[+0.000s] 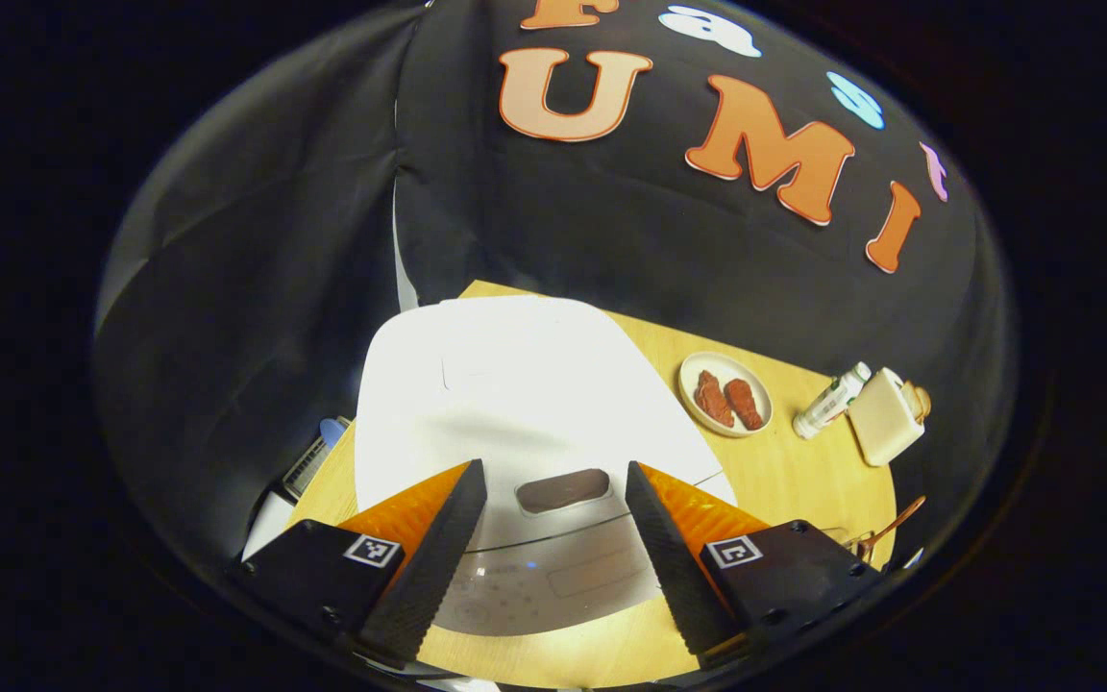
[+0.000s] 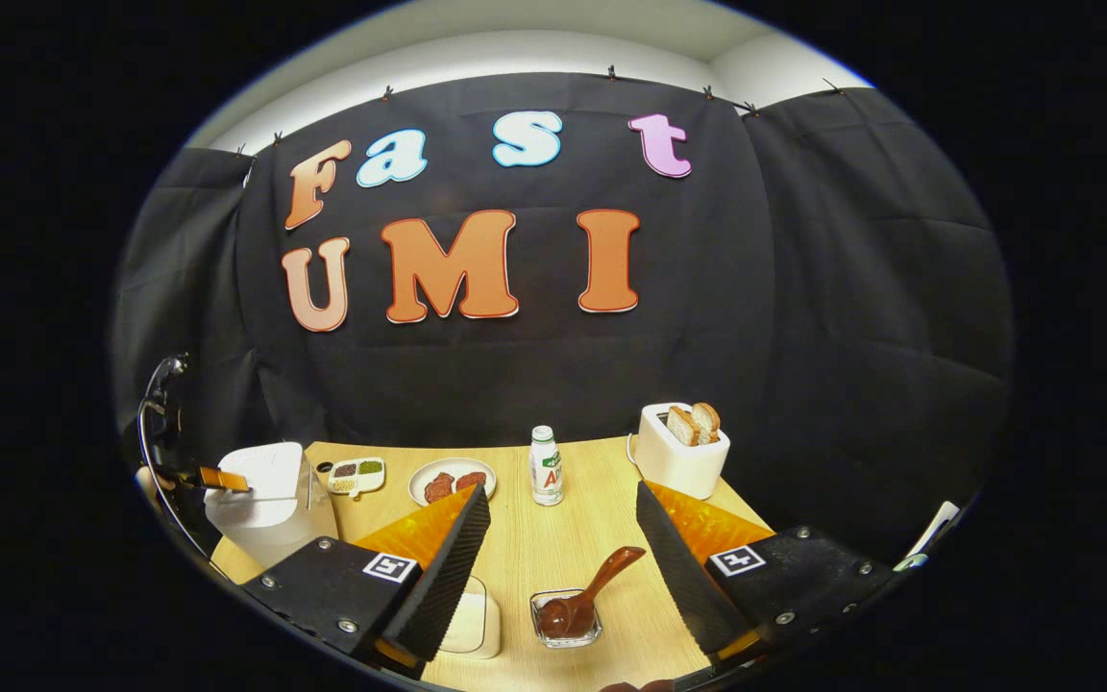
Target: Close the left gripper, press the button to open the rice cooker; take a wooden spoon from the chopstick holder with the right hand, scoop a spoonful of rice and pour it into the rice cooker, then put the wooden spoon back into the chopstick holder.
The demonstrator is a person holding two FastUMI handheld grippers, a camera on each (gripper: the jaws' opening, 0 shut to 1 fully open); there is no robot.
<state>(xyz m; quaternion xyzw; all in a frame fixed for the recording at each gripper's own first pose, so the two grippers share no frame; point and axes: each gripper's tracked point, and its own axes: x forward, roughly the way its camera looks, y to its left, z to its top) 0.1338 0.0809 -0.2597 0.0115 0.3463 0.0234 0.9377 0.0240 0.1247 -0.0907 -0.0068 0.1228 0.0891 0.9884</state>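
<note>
left tool wide open, empty, low centre, over cooker button | right tool open, empty | spoon lower centre: light, stiff; grip handle

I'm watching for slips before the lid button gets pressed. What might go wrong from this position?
The left claw hangs open over the rice cooker with its button lying between the fingers; pressing like this, the fingers may straddle the button and miss it. Later, the wooden spoon leans in a small clear holder near the table edge; a clumsy grab by the right claw might tip it.
</note>
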